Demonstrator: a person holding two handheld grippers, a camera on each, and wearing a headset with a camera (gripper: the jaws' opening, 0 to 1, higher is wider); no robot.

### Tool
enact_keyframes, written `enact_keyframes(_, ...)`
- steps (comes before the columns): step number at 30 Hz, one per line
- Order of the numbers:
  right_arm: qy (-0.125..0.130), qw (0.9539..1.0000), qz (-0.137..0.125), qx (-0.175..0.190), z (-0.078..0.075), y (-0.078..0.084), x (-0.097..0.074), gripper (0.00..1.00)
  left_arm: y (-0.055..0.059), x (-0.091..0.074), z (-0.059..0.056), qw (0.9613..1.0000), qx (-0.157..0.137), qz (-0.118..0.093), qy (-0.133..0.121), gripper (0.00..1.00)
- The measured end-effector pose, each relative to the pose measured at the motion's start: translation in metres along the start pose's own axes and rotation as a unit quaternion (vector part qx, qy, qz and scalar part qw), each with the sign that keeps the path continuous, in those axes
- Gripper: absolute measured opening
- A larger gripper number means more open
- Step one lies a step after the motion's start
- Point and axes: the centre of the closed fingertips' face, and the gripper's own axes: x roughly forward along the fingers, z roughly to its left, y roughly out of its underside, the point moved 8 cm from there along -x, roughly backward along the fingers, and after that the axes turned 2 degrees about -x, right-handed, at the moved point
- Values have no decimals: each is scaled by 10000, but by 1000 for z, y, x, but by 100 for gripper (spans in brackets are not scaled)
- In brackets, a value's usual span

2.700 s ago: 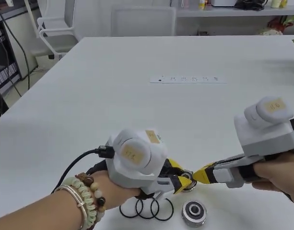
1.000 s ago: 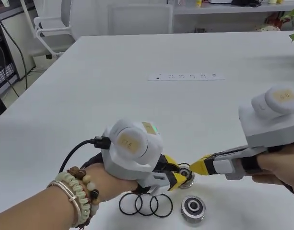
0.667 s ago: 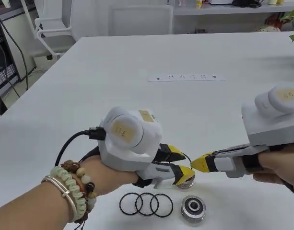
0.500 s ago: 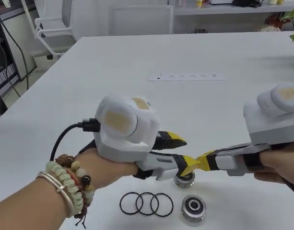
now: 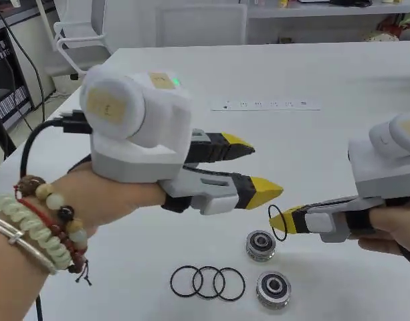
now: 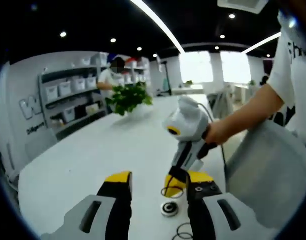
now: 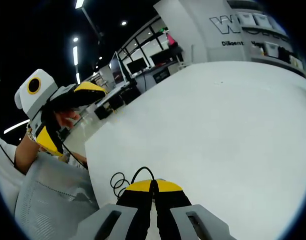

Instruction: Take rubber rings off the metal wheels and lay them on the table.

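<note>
left gripper [image 5: 261,168]: jaws spread wide, empty | right gripper [image 5: 289,221]: jaws pinching rubber ring [image 5: 270,221]

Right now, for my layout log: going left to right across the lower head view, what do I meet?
Beaded bracelets → three loose rubber rings → two metal wheels → right gripper pinching a fourth ring.

White table [image 5: 191,80], with a power strip [image 5: 265,104] lying toward its far edge. White chairs [image 5: 198,27] stood beyond that edge. Wall shelving [image 6: 68,97] held pale bins. A potted plant [image 6: 128,99] stood on the table, and ceiling light strips [image 6: 157,22] and bright windows [image 6: 212,67] lit the room.
</note>
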Motion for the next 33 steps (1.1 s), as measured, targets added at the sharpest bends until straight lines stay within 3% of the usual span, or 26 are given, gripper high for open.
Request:
enact_keyframes(6, -43, 10000, -66, 18, 1, -2, -1, 0, -6, -29, -3, 9998, 161, -15, -66, 49)
enact_keyframes(12, -38, 9999, -93, -26, 3, -4, -3, 0, -4, -54, -4, 9994, 228, 27, -247, 51)
enact_keyframes(22, -84, 9998, -169, -37, 7, -7, -5, 0, 8, -89, -8, 9980, 145, 48, -614, 57)
enact_keyframes(33, -133, 9996, -168, -175, 14, -9, -5, 0, 26, -113, -9, 9952, -142, 48, -972, 62)
